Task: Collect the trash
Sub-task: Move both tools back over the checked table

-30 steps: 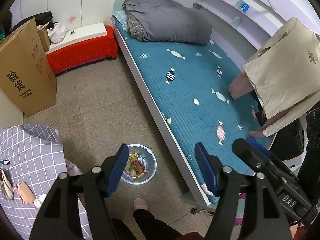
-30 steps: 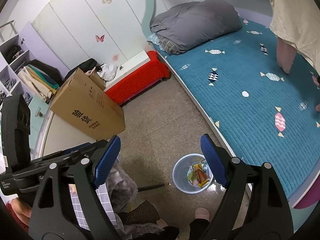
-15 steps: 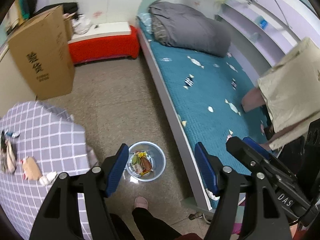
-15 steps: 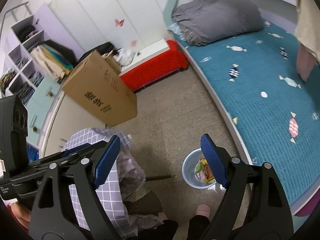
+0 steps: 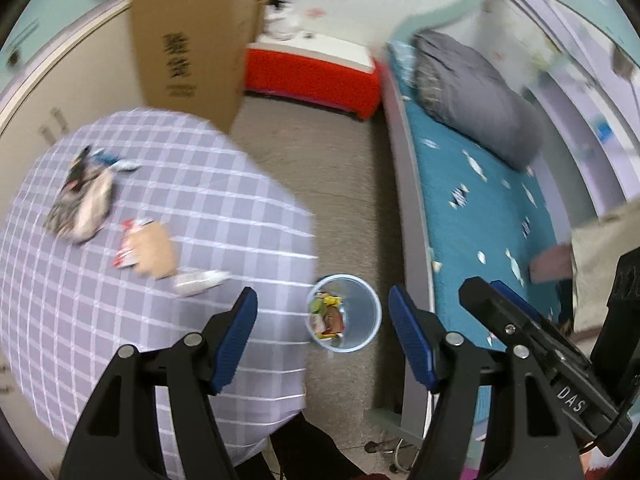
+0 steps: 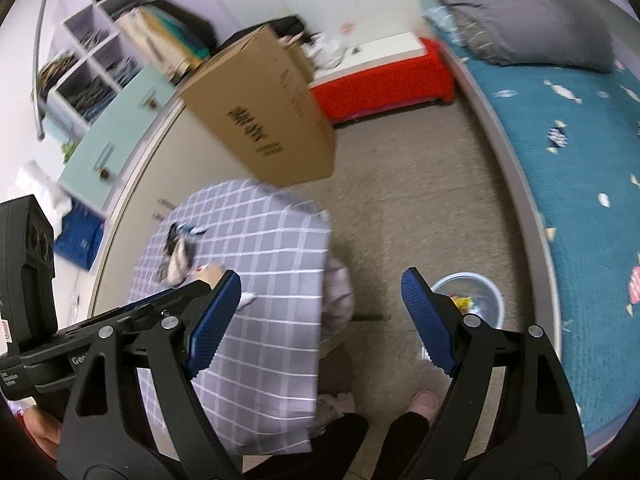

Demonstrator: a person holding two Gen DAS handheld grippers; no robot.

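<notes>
Both grippers, left gripper (image 5: pixel 320 332) and right gripper (image 6: pixel 320 320), are hanging spread and empty; wrappers (image 5: pixel 148 248), apparently snack packets, are lying left of centre on the checked table (image 5: pixel 224 216), bin (image 5: pixel 344 312) beside it, so approaching slowly is advisable.

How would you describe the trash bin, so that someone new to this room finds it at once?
Start at the bed with the teal sheet. On the floor between its grey edge and the table with the checked cloth stands the trash bin. It is a small, round, pale blue bucket holding colourful wrappers, the only container on the floor there.
</notes>
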